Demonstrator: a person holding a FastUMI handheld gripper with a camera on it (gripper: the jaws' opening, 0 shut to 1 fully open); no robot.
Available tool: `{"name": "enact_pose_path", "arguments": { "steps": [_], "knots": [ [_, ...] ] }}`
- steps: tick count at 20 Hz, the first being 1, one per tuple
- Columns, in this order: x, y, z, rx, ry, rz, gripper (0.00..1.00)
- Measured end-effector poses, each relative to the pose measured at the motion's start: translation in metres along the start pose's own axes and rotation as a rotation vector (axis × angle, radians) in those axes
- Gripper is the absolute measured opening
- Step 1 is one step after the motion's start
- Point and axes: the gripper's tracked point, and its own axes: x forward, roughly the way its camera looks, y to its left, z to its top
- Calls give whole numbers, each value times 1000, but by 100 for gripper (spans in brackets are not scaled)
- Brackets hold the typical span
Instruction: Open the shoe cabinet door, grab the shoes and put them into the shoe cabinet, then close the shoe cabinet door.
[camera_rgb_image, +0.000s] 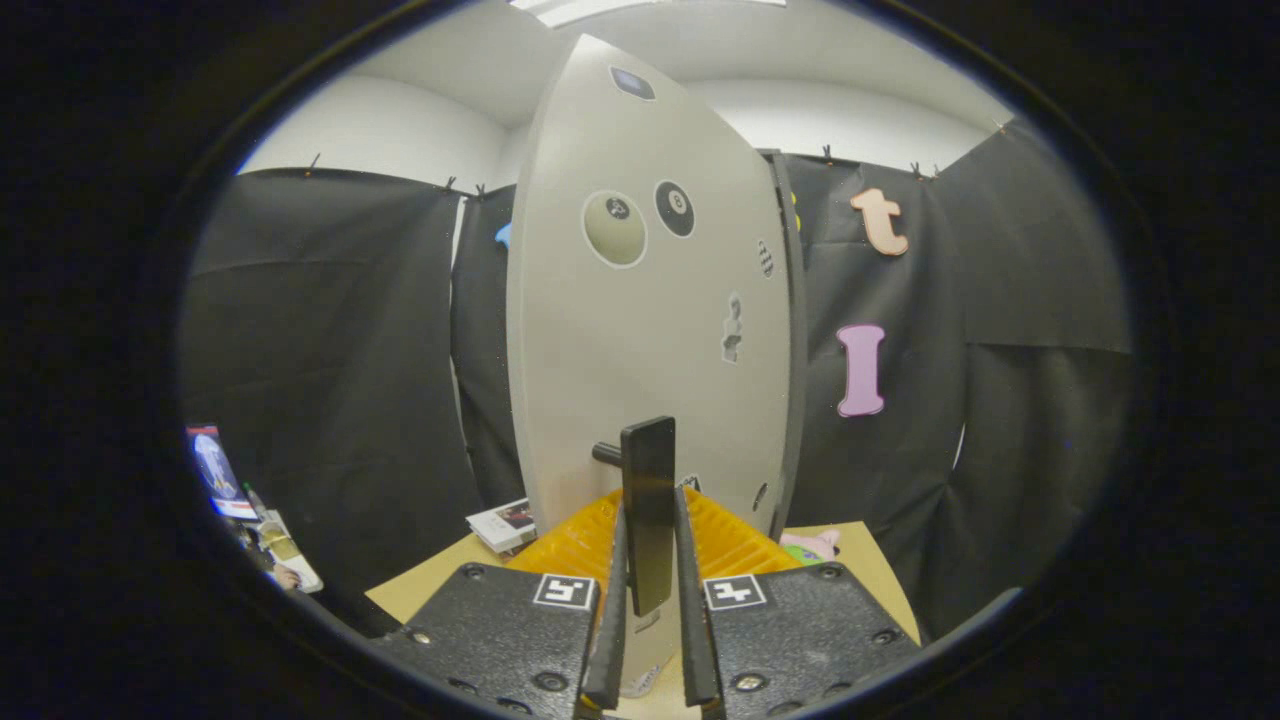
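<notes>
Black cloth (330, 380) hangs as the wall all round your booth, pinned along its top edge, with a white wall (400, 130) and ceiling above it.

Pale grey cabinet door (650, 330): the largest item before you, standing upright and seen nearly face-on, straight ahead of your fingers. Its right edge shows a dark strip. Stickers sit on its face: a pale round one (614, 229) beside a black billiard-ball one (675, 208) in the upper half, a small dark one near the top, and a few smaller ones toward the right edge.

Tan table top (430, 585): you see it low down, to either side of the door's foot.

Orange ribbed item (575, 545): it lies at the base of the door, just beyond your fingers; what it is you cannot tell.

Black handle (648, 500): a flat upright bar fixed to the door on a short dark post. It stands between your fingers.

Your gripper (648, 560): narrow, both fingers closed against the two sides of the handle, holding it.

Small box (505, 525): white, printed, on the table left of the door.

Pink and green soft item (812, 546): on the table right of the door, partly hidden.

Clutter (250, 510): low at the far left, too small for you to make out.
</notes>
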Motion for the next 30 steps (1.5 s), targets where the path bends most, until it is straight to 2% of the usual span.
{"name": "enact_pose_path", "arguments": {
  "steps": [4, 6, 9, 13, 14, 16, 18, 23, 25, 26, 30],
  "knots": [
    [-20, -45, 2, -14, -20, -44, 26],
    [-26, -68, 2, 5, -24, -109, 22],
    [-36, -106, 3, 9, -46, -164, 17],
    [-50, -119, -8, 46, -18, -125, 16],
    [-54, -116, -10, 53, -4, -118, 23],
    [-72, -124, -14, 71, -4, -164, 22],
    [-87, -111, -29, 90, 13, -190, 20],
    [-107, -57, -59, 27, 34, -190, 26],
    [-105, -34, -73, -19, 43, -182, 36],
    [-102, -20, -84, -33, 57, -177, 44],
    [-81, 37, -125, 12, 172, -151, 59]
  ]
}}
